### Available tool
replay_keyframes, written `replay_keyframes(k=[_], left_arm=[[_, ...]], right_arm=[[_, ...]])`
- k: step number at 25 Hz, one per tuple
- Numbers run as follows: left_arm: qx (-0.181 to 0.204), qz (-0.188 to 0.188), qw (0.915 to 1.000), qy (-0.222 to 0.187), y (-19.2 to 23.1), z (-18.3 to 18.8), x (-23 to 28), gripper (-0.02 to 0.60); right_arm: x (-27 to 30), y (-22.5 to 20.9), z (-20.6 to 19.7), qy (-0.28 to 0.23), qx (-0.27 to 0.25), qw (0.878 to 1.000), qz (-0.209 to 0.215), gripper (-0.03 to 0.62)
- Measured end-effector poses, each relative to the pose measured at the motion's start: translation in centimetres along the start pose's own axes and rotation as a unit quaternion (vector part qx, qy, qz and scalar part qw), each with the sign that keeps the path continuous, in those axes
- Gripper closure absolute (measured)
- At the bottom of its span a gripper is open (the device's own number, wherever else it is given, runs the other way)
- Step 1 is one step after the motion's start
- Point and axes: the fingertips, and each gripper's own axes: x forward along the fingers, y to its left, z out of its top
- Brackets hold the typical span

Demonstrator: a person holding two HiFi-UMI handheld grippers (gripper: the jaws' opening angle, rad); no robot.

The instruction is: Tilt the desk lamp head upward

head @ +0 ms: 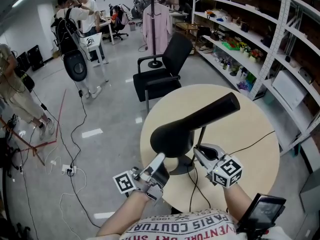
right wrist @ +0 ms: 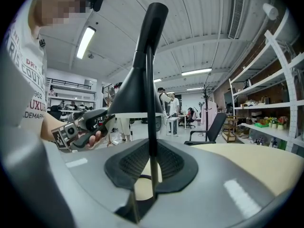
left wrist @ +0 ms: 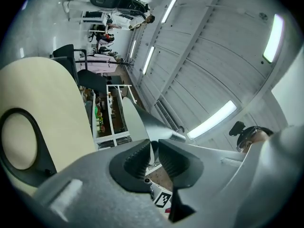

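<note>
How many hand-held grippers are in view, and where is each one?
2. The left hand-held gripper grips the rim of the desk lamp head. The right hand-held gripper is closed on the thin lamp stem below it.

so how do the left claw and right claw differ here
The left claw pinches the rim of the lamp head; the right claw clamps the thin stem. The left claw aims up toward the ceiling; the right claw looks level over the table. Both are shut on the lamp.
</note>
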Motion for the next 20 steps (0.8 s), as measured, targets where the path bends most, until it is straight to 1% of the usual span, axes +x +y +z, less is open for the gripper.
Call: replay_keyframes(k=[4,10,20], left_arm=[[-0.029,-0.025,0.9992,-0.008,0.12,-0.04,0.10,0.537],[-0.028,-0.031,0.9991,-0.012,0.02,-0.05,0.02,0.543],[-0.018,-0.028,0.9993,-0.016,-0.42,0.78,0.29,0.548]], right_arm=[[0.04,-0.21,-0.23,-0.001,0.003,1.000,-0.003,0.546],[0.01,-0.10,-0.30,0.000,-0.001,1.000,-0.010,0.549],[-0.08,-0.48,-0.34,-0.002,-0.003,1.000,-0.014,0.549]])
